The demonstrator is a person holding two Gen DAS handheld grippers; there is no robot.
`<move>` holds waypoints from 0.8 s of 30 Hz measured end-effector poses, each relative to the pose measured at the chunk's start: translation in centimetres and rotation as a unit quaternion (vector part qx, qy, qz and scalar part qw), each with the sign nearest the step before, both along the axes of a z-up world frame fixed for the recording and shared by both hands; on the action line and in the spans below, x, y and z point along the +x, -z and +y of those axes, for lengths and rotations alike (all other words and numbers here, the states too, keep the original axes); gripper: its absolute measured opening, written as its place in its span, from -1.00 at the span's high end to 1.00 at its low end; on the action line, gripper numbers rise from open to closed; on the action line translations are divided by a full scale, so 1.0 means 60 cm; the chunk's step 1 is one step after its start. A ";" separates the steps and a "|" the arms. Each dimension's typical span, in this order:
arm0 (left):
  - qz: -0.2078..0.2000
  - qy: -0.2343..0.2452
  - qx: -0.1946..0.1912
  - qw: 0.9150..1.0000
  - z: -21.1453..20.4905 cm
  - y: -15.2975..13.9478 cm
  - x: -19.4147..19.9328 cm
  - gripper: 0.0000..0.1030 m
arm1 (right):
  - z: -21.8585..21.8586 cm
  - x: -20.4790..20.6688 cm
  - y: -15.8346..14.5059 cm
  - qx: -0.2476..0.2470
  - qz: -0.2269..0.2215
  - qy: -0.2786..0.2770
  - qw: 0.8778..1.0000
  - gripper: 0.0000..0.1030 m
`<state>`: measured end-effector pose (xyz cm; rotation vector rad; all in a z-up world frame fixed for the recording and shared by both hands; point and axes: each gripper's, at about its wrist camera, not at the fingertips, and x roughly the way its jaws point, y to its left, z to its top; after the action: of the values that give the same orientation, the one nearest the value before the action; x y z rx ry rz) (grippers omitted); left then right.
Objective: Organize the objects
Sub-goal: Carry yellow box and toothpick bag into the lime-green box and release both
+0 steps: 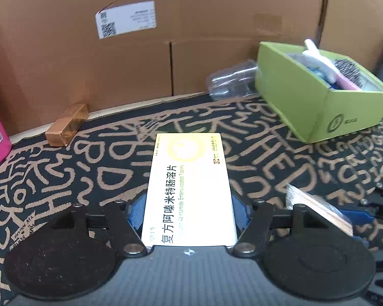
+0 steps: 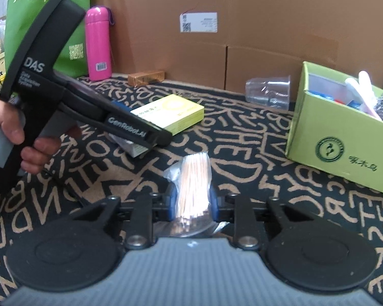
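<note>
Both tools are loaded. The left hand-held gripper (image 1: 189, 213) is clamped on the flat white-and-yellow cardboard medicine box (image 1: 189, 188), blue pads pressing its long sides; in the right wrist view that box looks tilted, far end near the patterned black-and-tan cloth on the desk (image 2: 242, 137), though I can't say whether it touches. The right hand-held gripper (image 2: 192, 204) squeezes a clear plastic packet of thin wooden sticks (image 2: 194, 178), pads pinching its lower half.

The open lime-green cardboard box (image 2: 332, 142), toward the desk's right side, already holds a steel scouring ball, white plastic pieces and blue items, so I'd judge the sorting well underway. Outside it: a clear plastic cup lying on its side (image 2: 268, 89) just left of the box by the back edge, a small gold rectangular box (image 2: 146, 77) at the back edge, and a pink cylindrical flask (image 2: 98, 43) upright at the back left. Neither held item is over the box yet.
</note>
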<state>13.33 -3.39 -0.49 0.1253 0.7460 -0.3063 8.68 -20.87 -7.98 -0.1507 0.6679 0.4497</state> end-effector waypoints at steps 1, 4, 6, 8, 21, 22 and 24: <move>-0.004 0.005 -0.005 1.000 -0.004 -0.008 -0.004 -0.33 | -0.006 -0.003 -0.005 0.004 -0.006 0.004 1.000 0.52; -0.022 0.028 -0.026 0.999 -0.023 -0.041 -0.015 -0.33 | -0.032 -0.014 -0.028 0.017 -0.029 0.025 0.999 0.52; -0.037 0.048 -0.039 0.997 -0.044 -0.067 -0.021 -0.33 | -0.057 -0.022 -0.049 0.028 -0.052 0.047 0.997 0.52; -0.053 0.069 -0.052 0.995 -0.068 -0.094 -0.022 -0.33 | -0.086 -0.027 -0.071 0.034 -0.076 0.074 0.994 0.52; -0.074 0.117 -0.088 0.986 -0.272 -0.165 0.090 -0.33 | -0.267 0.056 -0.157 0.021 -0.179 0.274 0.945 0.52; -0.069 0.119 -0.083 0.987 -0.287 -0.160 0.103 -0.33 | -0.276 0.070 -0.157 0.019 -0.179 0.285 0.942 0.52; -0.055 0.114 -0.077 0.989 -0.310 -0.149 0.125 -0.33 | -0.292 0.101 -0.154 0.015 -0.178 0.302 0.936 0.52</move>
<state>20.84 -22.00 8.42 0.0801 0.5956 -0.5694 14.71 -38.42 1.26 0.0086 0.3209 -0.1617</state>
